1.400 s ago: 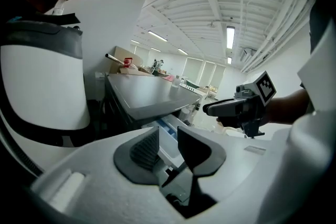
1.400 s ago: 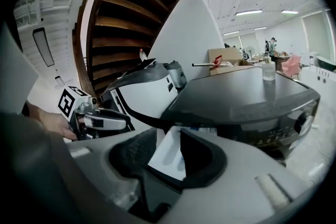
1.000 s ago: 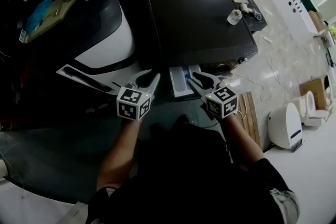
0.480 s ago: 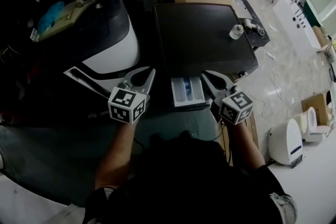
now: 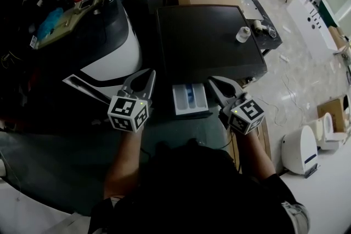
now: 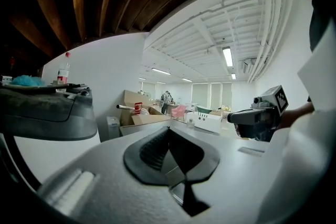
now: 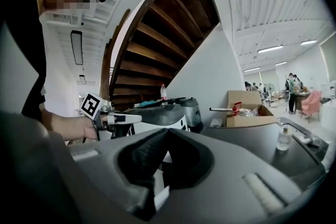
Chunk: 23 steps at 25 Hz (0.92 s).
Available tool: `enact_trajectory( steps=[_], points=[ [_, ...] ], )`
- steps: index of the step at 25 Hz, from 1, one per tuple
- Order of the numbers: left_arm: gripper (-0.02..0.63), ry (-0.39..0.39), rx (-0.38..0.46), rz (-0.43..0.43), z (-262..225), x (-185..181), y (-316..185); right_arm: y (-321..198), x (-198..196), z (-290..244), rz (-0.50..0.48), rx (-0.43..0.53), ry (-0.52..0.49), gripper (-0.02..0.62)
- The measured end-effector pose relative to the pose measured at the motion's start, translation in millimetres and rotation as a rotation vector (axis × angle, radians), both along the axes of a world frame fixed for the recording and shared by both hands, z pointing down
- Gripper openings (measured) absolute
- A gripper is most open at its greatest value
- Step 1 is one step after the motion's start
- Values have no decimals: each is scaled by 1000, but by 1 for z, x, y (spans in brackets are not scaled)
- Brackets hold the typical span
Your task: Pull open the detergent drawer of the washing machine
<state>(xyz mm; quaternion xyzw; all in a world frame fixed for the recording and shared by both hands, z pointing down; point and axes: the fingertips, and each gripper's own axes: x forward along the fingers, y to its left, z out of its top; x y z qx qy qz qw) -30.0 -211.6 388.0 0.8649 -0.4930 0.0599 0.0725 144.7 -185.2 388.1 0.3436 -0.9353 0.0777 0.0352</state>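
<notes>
Washing machine [image 5: 208, 41] first: its dark top fills the middle of my head view. Its detergent drawer [image 5: 190, 99] stands pulled out from the machine's front edge, toward me, white with a bluish inside. My left gripper [image 5: 147, 75] hangs off the machine's front left corner, left of the drawer and clear of it. My right gripper [image 5: 213, 83] sits at the machine's front on the drawer's other side, close beside it and, as far as I can tell, not touching. The drawer lies between the two grippers, in neither one's jaws. Both pairs of jaws have just been closing and now meet tip to tip with nothing between them. A small clear bottle [image 5: 242, 34] stands on the machine's top near its right edge.
</notes>
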Motion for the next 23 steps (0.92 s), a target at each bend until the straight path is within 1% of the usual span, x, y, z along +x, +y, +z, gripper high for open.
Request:
enact_trajectory(
  steps=[6,11,23],
  points=[
    [11,-14,-25,5,7,12,0,-1,10,6,5,-16,-6,2],
    [11,-6,-54,8,15,18,2,1,16,8,13,-28,-15,2],
    [11,-42,-36,16,13,23,8,5,18,11,25,-31,-24,2]
  ],
)
